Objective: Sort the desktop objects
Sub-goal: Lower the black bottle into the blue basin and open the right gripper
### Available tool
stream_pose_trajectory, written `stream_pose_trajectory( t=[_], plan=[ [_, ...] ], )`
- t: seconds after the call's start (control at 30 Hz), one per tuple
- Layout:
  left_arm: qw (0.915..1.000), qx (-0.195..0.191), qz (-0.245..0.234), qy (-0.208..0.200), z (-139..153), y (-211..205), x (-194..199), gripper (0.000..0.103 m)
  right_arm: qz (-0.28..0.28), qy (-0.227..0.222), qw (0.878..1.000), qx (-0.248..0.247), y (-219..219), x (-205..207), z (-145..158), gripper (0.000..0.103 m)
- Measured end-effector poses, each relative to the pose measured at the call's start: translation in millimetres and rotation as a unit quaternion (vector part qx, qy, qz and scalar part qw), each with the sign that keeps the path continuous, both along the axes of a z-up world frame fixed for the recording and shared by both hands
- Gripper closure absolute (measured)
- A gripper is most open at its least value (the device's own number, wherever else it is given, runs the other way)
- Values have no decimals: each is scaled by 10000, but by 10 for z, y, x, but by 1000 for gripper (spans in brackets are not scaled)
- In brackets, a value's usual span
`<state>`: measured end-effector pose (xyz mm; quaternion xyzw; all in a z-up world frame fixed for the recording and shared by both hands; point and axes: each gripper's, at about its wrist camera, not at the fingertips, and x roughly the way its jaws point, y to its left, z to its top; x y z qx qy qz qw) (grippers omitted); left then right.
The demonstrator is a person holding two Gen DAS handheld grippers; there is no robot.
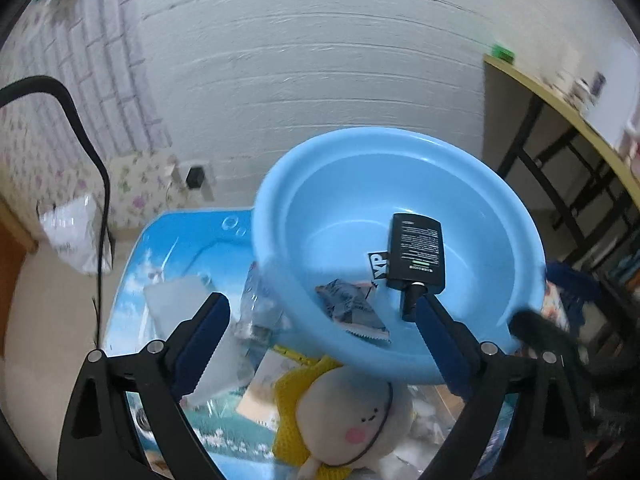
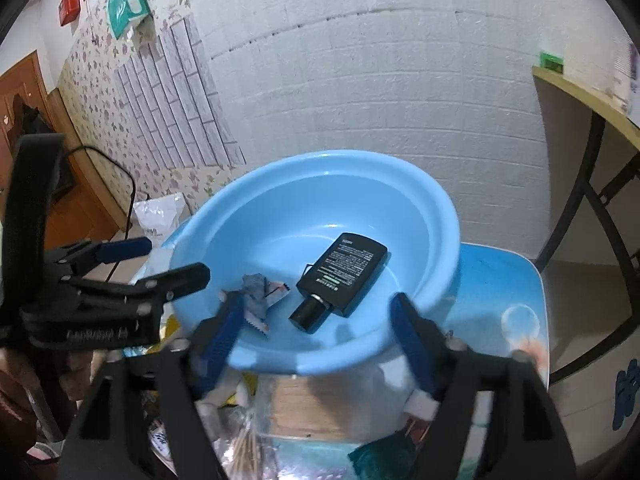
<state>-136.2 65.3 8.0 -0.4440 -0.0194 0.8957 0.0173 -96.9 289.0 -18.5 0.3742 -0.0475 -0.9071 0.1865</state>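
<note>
A light blue basin [image 1: 352,184] [image 2: 280,216] stands on the blue table. Inside lie a black flat bottle [image 1: 418,256] [image 2: 344,276] and a crumpled grey snack packet [image 1: 352,312] [image 2: 260,300]. My left gripper [image 1: 320,312] is open and empty in front of the basin, above a yellow and white plush toy [image 1: 352,420]. It also shows at the left of the right wrist view [image 2: 160,260]. My right gripper [image 2: 316,308] is open and empty at the basin's near rim.
Clear plastic bags [image 1: 180,304] and packets [image 2: 384,456] lie on the blue picture-print table [image 2: 500,292]. A black cable [image 1: 92,152] hangs at the left. A folding table [image 2: 592,108] stands to the right. A white tiled wall is behind.
</note>
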Motion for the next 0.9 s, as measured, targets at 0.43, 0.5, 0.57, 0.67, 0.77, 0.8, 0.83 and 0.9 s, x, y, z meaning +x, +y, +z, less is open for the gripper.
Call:
stream_pose_trajectory(
  t=[0.43, 0.5, 0.57, 0.67, 0.77, 0.8, 0.83, 0.9],
  plan=[
    [9947, -676, 169, 761, 59, 236, 259, 9, 79, 391, 9989, -232, 73, 387, -158, 8],
    [9944, -757, 221, 705, 23, 280, 244, 9, 112, 409, 9983, -392, 154, 389, -195, 8],
    [9942, -775, 247, 704, -8, 320, 250, 9, 141, 392, 9980, -470, 199, 370, -229, 8],
    [9926, -910, 216, 780, -19, 400, 263, 9, 169, 391, 9976, -539, 260, 334, -268, 8],
    [9905, -1136, 111, 763, -46, 474, 256, 9, 193, 423, 9971, -604, 296, 327, -298, 8],
    [9906, -1142, 90, 752, -62, 484, 249, 9, 192, 420, 9969, -637, 306, 326, -314, 8],
    [9908, -1133, 89, 731, -79, 488, 244, 9, 186, 417, 9968, -659, 310, 324, -320, 8],
    [9914, -1104, 99, 690, -102, 480, 241, 9, 186, 388, 9967, -687, 319, 311, -349, 8]
  ],
)
